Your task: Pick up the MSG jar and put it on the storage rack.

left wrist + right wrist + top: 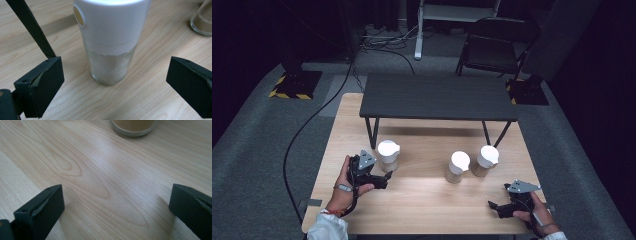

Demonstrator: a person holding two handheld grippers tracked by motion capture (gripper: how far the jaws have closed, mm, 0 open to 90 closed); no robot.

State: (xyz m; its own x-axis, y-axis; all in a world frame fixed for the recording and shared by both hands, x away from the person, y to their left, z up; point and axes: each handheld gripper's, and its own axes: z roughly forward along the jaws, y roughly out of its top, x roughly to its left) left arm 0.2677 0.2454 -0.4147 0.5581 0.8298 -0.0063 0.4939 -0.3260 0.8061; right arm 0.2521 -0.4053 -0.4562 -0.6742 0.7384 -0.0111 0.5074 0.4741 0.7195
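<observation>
While the left gripper (pixel 384 176) sits at the left side of the tabletop (pixel 422 200), its jaws stand wide on either side of a shaker jar (pixel 111 50) and touch nothing. That jar stands upright near the leg of the small dark table (pixel 437 97), with clear glass below, white grains inside, and a broad white cap with a pale oval spot. Glass of this kind is probably stiff, smooth and breakable, and the jar looks fairly light, so a firm but gentle squeeze seems right. Taking hold on the glass body just under the cap, where the sides run straight, should keep it from slipping or tipping. Two more jars (pixel 472 164) with brown powder stand well apart toward the right. Farther right, the right gripper (pixel 494 207) rests low over bare wood, jaws wide and empty.
</observation>
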